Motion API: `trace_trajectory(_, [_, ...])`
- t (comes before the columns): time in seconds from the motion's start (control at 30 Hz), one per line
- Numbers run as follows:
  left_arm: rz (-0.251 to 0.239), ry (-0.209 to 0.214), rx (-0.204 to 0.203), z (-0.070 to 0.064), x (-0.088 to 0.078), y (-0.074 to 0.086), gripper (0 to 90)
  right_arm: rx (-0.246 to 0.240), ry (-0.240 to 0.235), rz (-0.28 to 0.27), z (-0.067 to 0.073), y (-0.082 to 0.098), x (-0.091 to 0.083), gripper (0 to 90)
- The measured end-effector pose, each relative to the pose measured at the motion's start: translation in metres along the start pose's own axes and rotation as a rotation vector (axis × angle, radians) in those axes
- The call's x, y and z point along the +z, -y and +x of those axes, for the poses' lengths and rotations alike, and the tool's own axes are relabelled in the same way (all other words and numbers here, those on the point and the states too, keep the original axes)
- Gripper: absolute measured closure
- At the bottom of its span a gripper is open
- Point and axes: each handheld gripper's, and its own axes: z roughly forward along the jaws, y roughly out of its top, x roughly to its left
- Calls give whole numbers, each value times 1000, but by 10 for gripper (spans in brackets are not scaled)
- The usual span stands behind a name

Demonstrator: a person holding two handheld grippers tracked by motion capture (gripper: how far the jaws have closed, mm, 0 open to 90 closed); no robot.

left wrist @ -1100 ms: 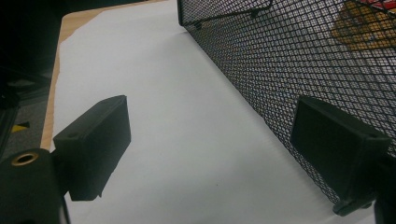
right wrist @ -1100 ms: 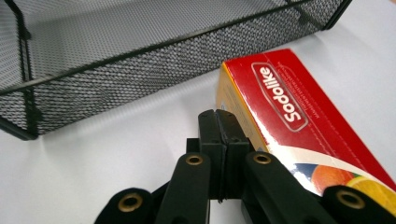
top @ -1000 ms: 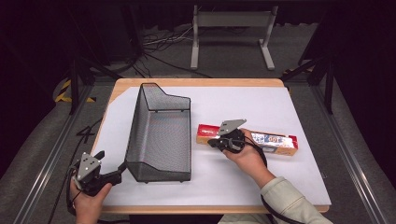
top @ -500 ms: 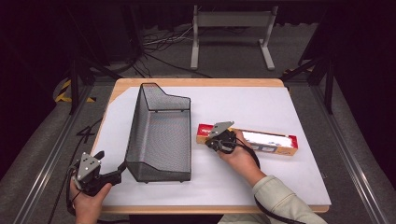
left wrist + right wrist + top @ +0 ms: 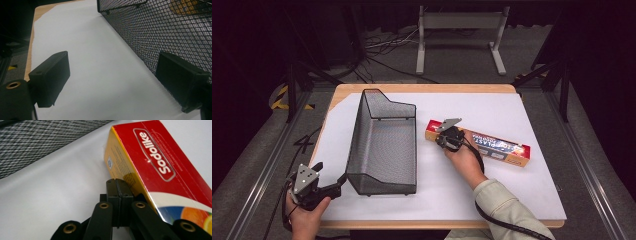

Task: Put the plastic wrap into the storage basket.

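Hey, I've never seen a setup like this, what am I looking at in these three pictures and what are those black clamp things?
A person sits at a table holding a hand-held two-jaw gripper in each hand. The high view looks down from above; the other two pictures come from cameras riding on the grippers. On the white surface lie a black mesh basket and a long red and yellow box printed "Sodolike". The left gripper is open and empty, one jaw beside the basket's mesh wall. The right gripper is shut with nothing between its jaws, lying against the box's yellow side near one end.
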Motion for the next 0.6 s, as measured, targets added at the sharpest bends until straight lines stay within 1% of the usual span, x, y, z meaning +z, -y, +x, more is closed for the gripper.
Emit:
trace_trajectory(0.1, [-1, -1, 0, 0, 0, 0, 130, 15, 44, 14, -8, -1, 0, 900])
trace_trajectory(0.13, [-2, 0, 0, 0, 0, 0, 130, 20, 53, 20, -11, -1, 0, 900])
trace_trajectory(0.17, [-2, 0, 0, 0, 0, 0, 130, 20, 53, 20, -11, -1, 0, 900])
trace_trajectory(0.2, [-2, -3, -4, 0, -1, 0, 130, 37, 76, 31, -16, 0, 0, 900])
trace_trajectory(0.37, [-1, 0, -2, 0, 0, 0, 130, 61, 84, 28, -22, 3, -2, 900])
trace_trajectory(0.5, [-2, 0, -3, -1, 0, 0, 130, 68, 55, 11, -23, 5, -9, 889])
trace_trajectory(0.57, [-1, 0, -4, -1, 0, 0, 130, 77, 14, -16, -24, 5, -15, 900])
trace_trajectory(0.6, [-1, -1, -4, -1, 1, 0, 130, 78, -19, -32, -25, 6, -20, 900])
